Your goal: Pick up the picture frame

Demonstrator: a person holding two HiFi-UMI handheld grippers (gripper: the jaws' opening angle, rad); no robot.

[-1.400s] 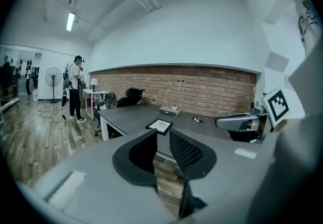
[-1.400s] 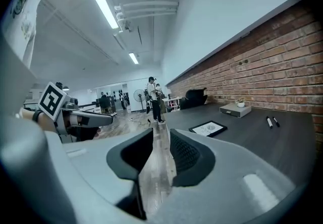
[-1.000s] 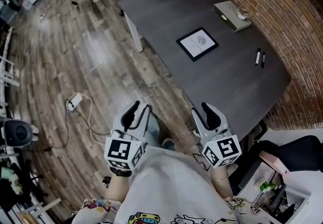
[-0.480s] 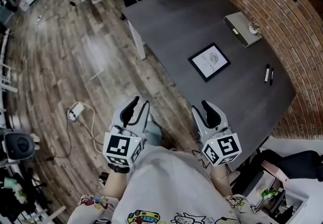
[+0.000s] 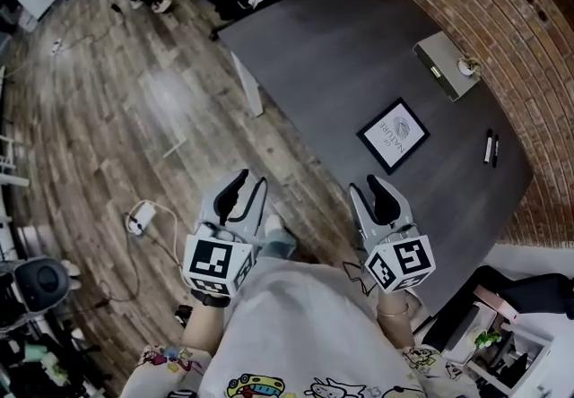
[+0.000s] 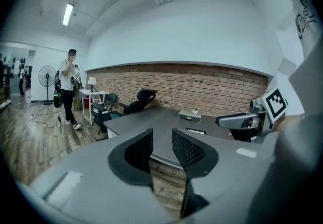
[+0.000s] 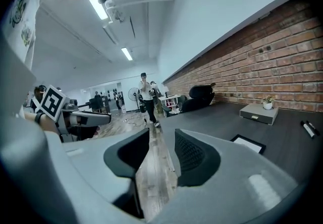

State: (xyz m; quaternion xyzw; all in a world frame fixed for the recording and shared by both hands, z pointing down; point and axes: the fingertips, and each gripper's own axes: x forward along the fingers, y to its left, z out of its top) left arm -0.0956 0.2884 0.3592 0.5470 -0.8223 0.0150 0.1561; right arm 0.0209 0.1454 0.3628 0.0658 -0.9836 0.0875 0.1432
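The picture frame, black-edged with a white print, lies flat on the dark grey table, well ahead of both grippers. The right gripper view catches the frame low on the right, and the left gripper view shows the frame far off on the tabletop. My left gripper is over the wooden floor, open and empty. My right gripper hovers at the table's near edge, also open with nothing between its jaws.
A grey box with a small potted plant stands at the table's far side by the brick wall. Two markers lie right of the frame. A person and a fan stand across the room. A cable and adapter lie on the floor.
Both grippers have travelled toward the table; the frame now sits lower and further right in the head view. Jaws unchanged.
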